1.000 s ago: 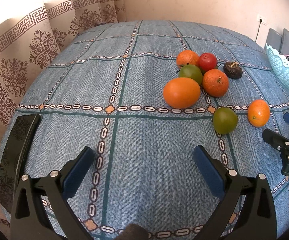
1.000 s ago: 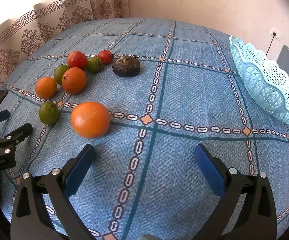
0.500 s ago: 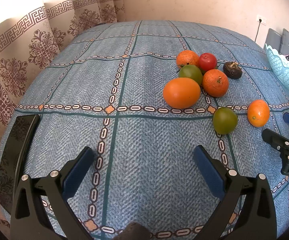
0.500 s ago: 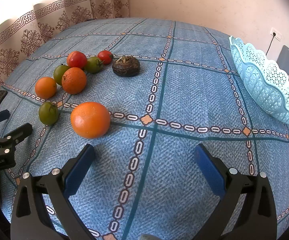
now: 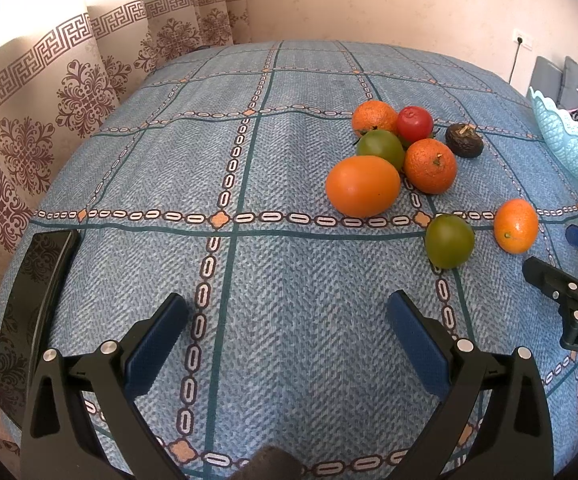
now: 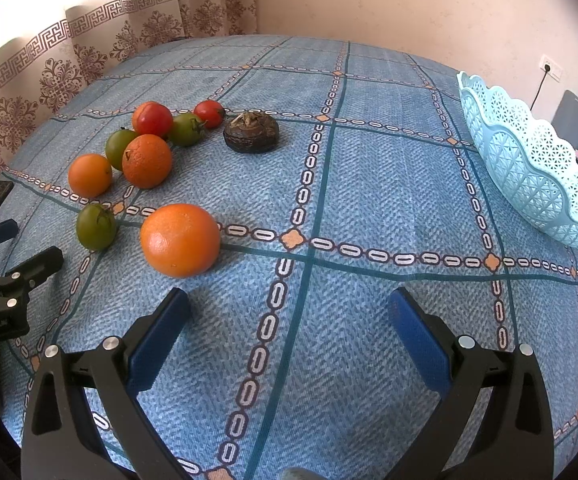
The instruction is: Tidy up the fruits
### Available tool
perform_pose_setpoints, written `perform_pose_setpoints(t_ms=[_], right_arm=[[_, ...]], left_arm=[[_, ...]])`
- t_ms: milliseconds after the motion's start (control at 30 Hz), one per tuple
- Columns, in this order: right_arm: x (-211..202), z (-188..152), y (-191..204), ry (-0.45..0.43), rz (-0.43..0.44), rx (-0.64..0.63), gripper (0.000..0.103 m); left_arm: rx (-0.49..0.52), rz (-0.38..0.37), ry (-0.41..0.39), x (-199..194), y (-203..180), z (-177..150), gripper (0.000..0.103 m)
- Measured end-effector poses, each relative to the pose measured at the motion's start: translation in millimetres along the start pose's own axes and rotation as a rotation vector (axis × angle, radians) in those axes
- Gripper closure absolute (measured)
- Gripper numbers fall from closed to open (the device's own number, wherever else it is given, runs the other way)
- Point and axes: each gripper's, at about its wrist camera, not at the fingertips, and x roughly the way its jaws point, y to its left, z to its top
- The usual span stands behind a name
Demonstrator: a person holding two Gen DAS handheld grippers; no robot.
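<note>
On the tablecloth (image 6: 369, 184), fruit lies outside the lattice basket (image 6: 529, 168).

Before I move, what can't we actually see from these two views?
- Basket inside: right view, near wall hides it; left view, frame edge crops it.
- Small red tomato: left view, hidden behind the other fruit.
- Dark slab at the table's left edge: left view, unidentifiable.

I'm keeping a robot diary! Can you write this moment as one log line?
left gripper: open, empty | right gripper: open, empty | nearest orange: on tablecloth | basket: no fruit seen inside
</note>
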Motion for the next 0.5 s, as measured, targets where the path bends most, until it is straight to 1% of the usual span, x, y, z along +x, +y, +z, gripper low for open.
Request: perform_pose_setpoints(t_ms=[133, 300, 367, 500], right_arm=[[-4, -2, 3, -0.007, -0.032, -0.008, 0.002], [-15, -8, 6, -0.038, -0.087, -0.015, 0.002], [-23, -10, 4, -0.069, -0.097, -0.004, 0.002], [-36, -10, 1, -0.123, -0.116, 0.012, 0.002]], left_arm=[[0.016, 0.038, -0.022, -6, -4, 1, 0.005], [0.039, 0.009, -0.063, -18, -16, 2, 0.005], [0.067, 0.011, -0.082, -23, -23, 1, 0.005], [0.072, 0.012, -0.115, -34, -30, 3, 0.005]])
